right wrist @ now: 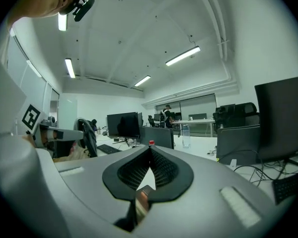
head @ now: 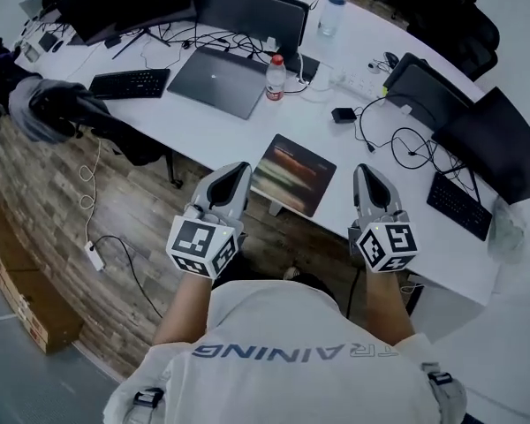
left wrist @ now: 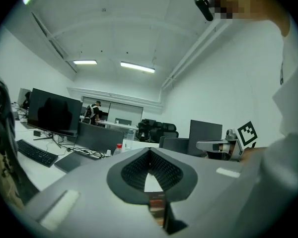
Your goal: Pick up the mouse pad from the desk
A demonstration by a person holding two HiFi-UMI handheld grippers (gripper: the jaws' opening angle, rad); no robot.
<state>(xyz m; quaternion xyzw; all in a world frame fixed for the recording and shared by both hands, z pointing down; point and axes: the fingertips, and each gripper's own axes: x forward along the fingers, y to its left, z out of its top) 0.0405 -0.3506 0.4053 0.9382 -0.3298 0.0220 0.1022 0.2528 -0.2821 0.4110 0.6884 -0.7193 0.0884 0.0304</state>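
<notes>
1. Left gripper (head: 238, 171): jaws pressed together at the tips, nothing between them; same in its own view (left wrist: 150, 150).
2. Right gripper (head: 368, 170): jaws also pressed together and empty, as its own view (right wrist: 150, 148) shows.
3. Both grippers point toward the desk (head: 247, 135), one on each side of the pad (head: 293, 173). The left tip is just beside the pad's left edge, the right tip a bit further off its right side. Neither grips it.
4. Pad: dark with blurry stripes, lying flat at the desk's near edge, between the two grippers.
5. Behind the pad to the left: closed dark laptop (head: 216, 78), with a red-capped bottle (head: 275, 78) just right of it.
6. Further left of the pad: black keyboard (head: 130, 83).
7. Far behind the pad: monitor (head: 247, 11) and a blue-capped bottle (head: 332, 11).
8. Right of the pad: black cables (head: 406, 144) looped on the desk, and a second keyboard (head: 459, 203) beyond them.
9. Well left of the pad, off the desk: chair (head: 62, 109) with dark cloth on it.
</notes>
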